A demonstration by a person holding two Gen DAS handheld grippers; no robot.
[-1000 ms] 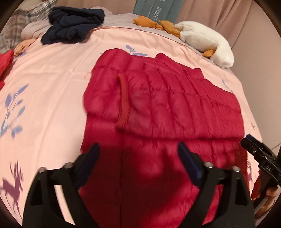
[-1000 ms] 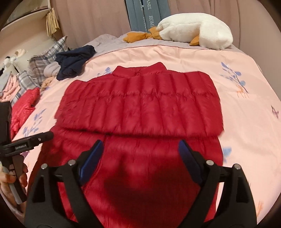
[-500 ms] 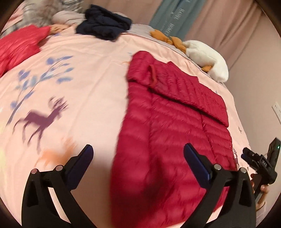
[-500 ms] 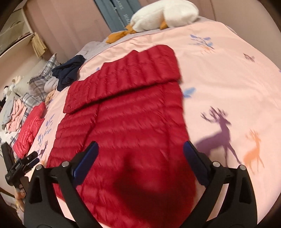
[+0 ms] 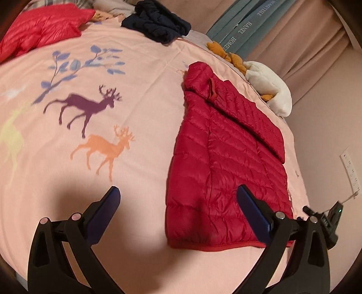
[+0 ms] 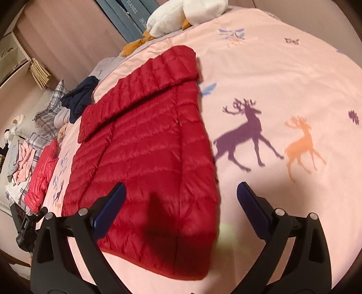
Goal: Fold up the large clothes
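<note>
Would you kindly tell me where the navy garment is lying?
In both views the navy garment lies bunched at the bed's far edge, beyond the red jacket.

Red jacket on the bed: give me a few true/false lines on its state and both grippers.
1. The red jacket lies flat on the bed. True.
2. Its top end is folded down over the body. True.
3. The left gripper is clamped on the hem. False: its jaws are wide open and hold nothing.
4. The right gripper is open over the jacket's lower right corner. True.
5. A navy garment lies on top of the jacket. False: it lies apart, near the head of the bed.
</note>
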